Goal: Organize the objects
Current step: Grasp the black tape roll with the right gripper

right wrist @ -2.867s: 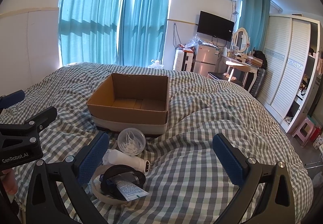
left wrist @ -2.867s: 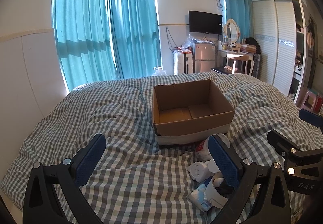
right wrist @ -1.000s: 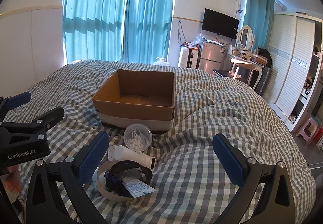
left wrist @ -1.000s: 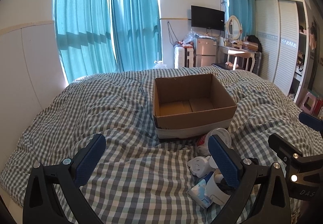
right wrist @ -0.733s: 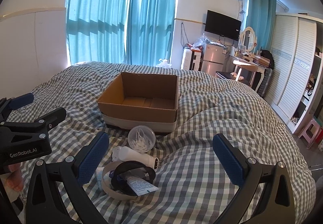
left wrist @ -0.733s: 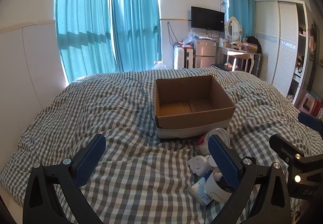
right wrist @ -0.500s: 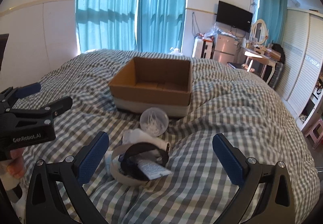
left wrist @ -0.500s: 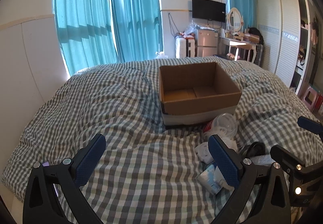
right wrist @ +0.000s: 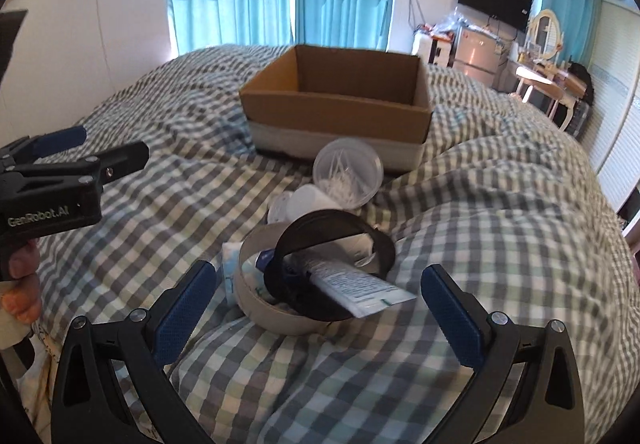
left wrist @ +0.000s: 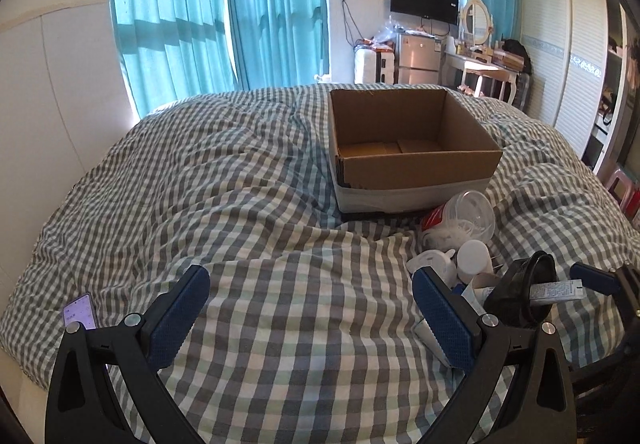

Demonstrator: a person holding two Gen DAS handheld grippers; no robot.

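Note:
An open, empty cardboard box (left wrist: 412,147) (right wrist: 340,111) stands on the checked bed. In front of it lies a pile: a clear round tub of cotton swabs (right wrist: 347,173) (left wrist: 470,217), a white bottle (right wrist: 308,203) (left wrist: 474,256), a black tape roll (right wrist: 332,268) (left wrist: 524,292), a beige tape roll (right wrist: 260,304), a white tube (right wrist: 360,290) and a tissue pack (right wrist: 229,276). My right gripper (right wrist: 318,312) is open, its fingers straddling the tape rolls from just in front. My left gripper (left wrist: 310,318) is open and empty over bare bedding, left of the pile.
A phone (left wrist: 80,311) lies at the bed's left edge. White wall panel (left wrist: 60,91) on the left, teal curtains (left wrist: 224,15) behind the bed. A fridge, dressing table and wardrobe (left wrist: 576,63) stand at the far right.
Both grippers have moved forward and down toward the pile; the box and items loom larger. The right gripper now frames the tape rolls. Both stay open.

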